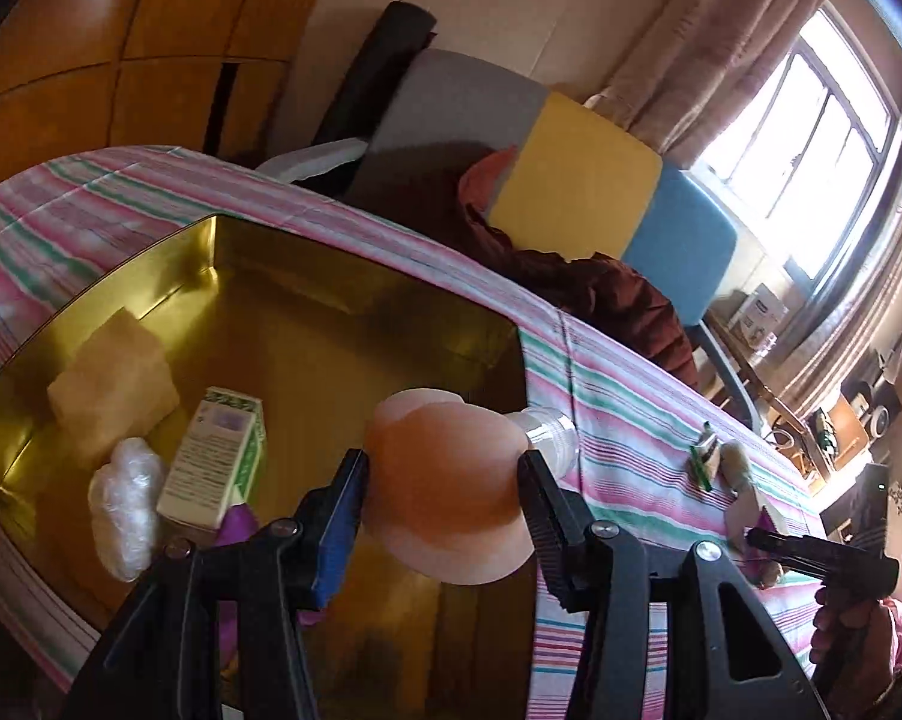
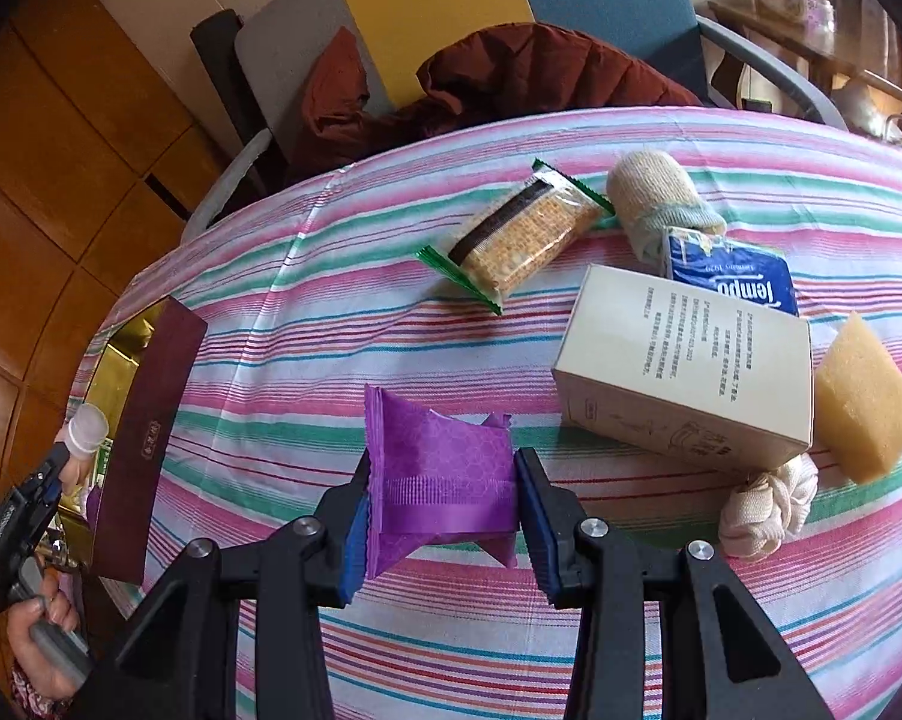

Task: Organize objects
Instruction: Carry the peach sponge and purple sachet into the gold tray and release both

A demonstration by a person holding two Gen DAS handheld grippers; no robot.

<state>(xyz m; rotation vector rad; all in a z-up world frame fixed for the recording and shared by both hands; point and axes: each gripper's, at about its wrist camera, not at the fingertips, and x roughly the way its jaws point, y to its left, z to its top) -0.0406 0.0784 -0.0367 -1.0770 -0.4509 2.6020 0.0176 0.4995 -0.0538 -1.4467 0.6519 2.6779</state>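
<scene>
Above the gold tin on the striped table, a peach-coloured bottle with a clear cap is pinched by the left hand-held gripper, apparently for lowering beside the green box and sponge already inside. Over the table's middle, a purple packet is clamped by the right hand-held gripper, probably for the tin next; a cracker pack and white box lie unsorted beyond.

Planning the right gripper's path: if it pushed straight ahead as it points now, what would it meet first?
The right gripper is shut on the purple packet. Straight ahead lies bare striped tablecloth, then probably the cracker packet, though depth is unclear.
</scene>
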